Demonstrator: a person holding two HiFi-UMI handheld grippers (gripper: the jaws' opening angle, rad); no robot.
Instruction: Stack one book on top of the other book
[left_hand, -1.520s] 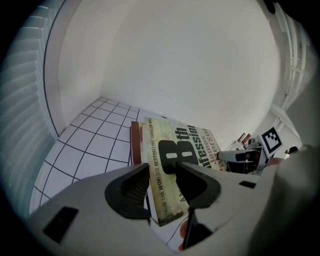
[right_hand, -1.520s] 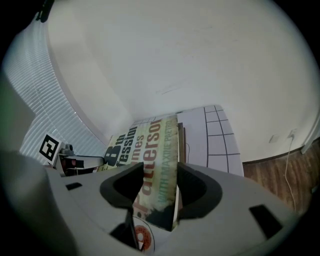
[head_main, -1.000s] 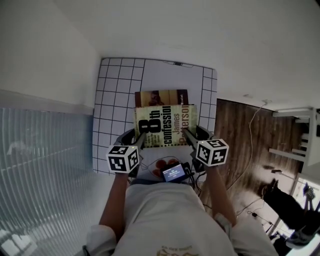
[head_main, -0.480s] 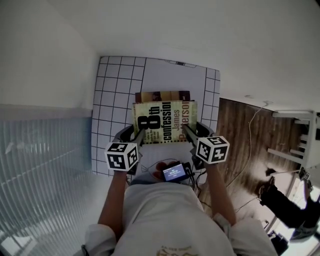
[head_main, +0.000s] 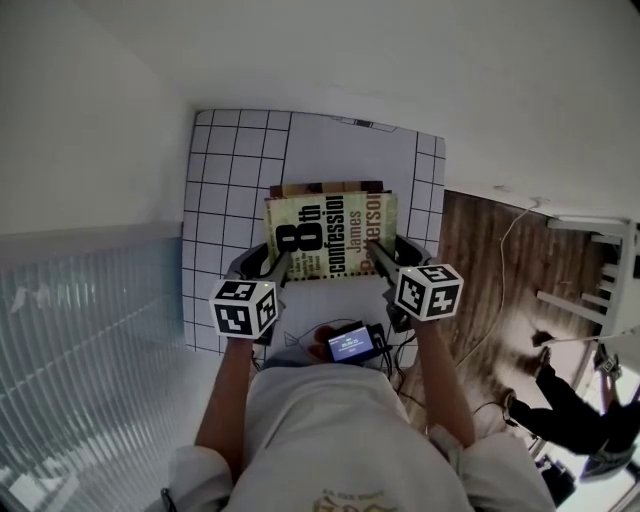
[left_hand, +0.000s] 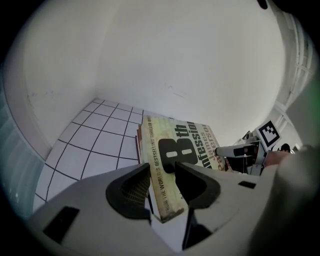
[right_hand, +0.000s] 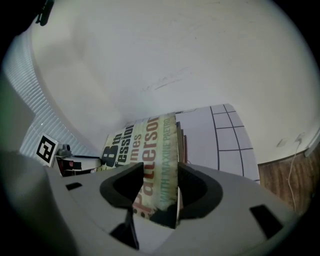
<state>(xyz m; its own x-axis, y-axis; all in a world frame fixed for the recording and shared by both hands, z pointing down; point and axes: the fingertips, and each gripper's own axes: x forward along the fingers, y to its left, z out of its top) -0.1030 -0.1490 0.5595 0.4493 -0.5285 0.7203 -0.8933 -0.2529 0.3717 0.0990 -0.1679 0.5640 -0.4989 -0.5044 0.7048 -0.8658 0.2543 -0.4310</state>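
Note:
The pale green book titled "8th Confession" (head_main: 330, 235) is held by its near corners between my two grippers. My left gripper (head_main: 278, 268) is shut on its left corner (left_hand: 170, 165), its jaws still closing a little. My right gripper (head_main: 380, 258) is shut on the right corner (right_hand: 155, 155). Beneath it a brown book (head_main: 325, 187) lies flat on the white gridded table (head_main: 225, 200). Only its far edge shows in the head view. Its dark side edge peeks out under the green book (left_hand: 138, 145) (right_hand: 184, 142).
A small lit screen (head_main: 348, 345) sits at the person's chest. Wooden floor (head_main: 480, 270) runs past the table's right edge, with another person (head_main: 570, 420) at lower right. A ribbed translucent panel (head_main: 90, 330) stands left. White wall rises behind the table.
Both grippers have carried the green book away from the person, over the brown book. The brown book's cover, visible a second ago, is now almost fully covered.

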